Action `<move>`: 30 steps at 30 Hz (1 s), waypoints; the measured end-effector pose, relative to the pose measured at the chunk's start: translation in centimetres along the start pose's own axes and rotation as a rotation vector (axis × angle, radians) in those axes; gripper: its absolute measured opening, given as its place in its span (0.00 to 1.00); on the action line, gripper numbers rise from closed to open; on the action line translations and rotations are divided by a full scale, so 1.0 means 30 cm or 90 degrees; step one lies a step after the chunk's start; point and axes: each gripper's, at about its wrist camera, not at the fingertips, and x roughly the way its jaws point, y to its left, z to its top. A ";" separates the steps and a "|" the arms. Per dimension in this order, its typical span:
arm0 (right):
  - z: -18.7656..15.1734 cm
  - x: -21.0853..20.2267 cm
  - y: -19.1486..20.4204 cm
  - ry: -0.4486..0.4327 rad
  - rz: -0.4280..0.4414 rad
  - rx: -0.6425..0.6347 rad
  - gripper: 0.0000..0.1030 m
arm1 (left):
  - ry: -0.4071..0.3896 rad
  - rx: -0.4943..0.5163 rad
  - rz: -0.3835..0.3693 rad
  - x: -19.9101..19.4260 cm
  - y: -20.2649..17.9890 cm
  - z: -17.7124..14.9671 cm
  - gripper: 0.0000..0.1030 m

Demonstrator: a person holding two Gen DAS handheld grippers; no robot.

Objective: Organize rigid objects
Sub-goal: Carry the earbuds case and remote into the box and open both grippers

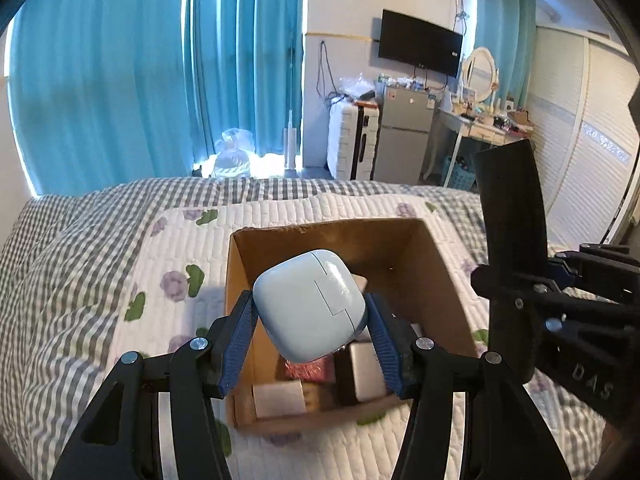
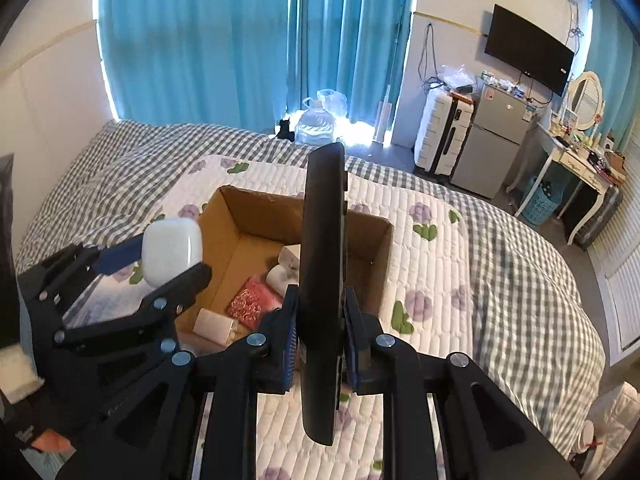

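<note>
Earbud case point(image 1: 310, 306): smooth, light, likely slippery; above the cardboard box point(image 1: 440, 264).
My left claw point(image 1: 311, 322): pinching its flat sides.
Remote point(image 2: 322, 280): stiff, slim; upright over the box.
My right claw point(image 2: 320, 344): clamped mid-length.

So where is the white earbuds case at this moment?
The white earbuds case is gripped by the left gripper, held above the near-left part of the open cardboard box on the bed.

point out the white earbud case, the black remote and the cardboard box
white earbud case point(image 1: 310, 306): left wrist view, its front face
black remote point(image 2: 322, 280): right wrist view, mid-body
cardboard box point(image 2: 374, 258): right wrist view, right wall
</note>
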 end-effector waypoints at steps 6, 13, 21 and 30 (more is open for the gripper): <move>0.011 0.158 -0.031 0.032 0.007 -0.005 0.18 | 0.054 0.024 0.036 0.191 0.011 -0.020 0.55; -0.044 0.307 -0.070 0.068 0.018 0.001 0.18 | 0.087 0.047 0.035 0.304 0.013 -0.072 0.57; -0.059 0.351 -0.089 0.080 0.013 0.004 0.18 | 0.060 0.057 0.028 0.262 -0.001 -0.073 0.70; -0.046 0.404 -0.089 0.098 -0.014 0.017 0.18 | 0.034 0.037 0.022 0.193 0.037 -0.047 0.70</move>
